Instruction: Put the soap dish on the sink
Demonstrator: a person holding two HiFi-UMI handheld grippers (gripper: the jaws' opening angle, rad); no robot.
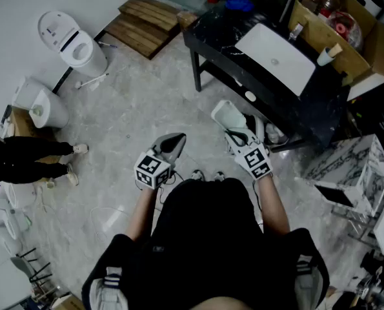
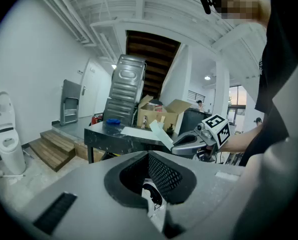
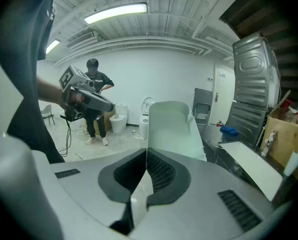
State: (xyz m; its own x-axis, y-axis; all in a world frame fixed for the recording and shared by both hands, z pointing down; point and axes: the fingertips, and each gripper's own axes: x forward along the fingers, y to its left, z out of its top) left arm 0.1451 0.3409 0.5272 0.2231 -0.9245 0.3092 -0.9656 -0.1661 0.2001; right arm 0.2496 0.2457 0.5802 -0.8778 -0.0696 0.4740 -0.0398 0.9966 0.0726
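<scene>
The soap dish is a pale green-white tray, and my right gripper is shut on its near end and holds it above the floor. In the right gripper view the soap dish rises straight up from the closed jaws of the right gripper. The sink is a white rectangular basin set in a black marble counter, beyond the dish to the upper right. My left gripper hangs to the dish's left, shut with nothing in it. The left gripper view shows the right gripper with the dish.
White toilets stand at the far left, and wooden steps lie at the back. An open cardboard box with bottles sits behind the sink. A person stands at the left. Marble slabs lean at the right.
</scene>
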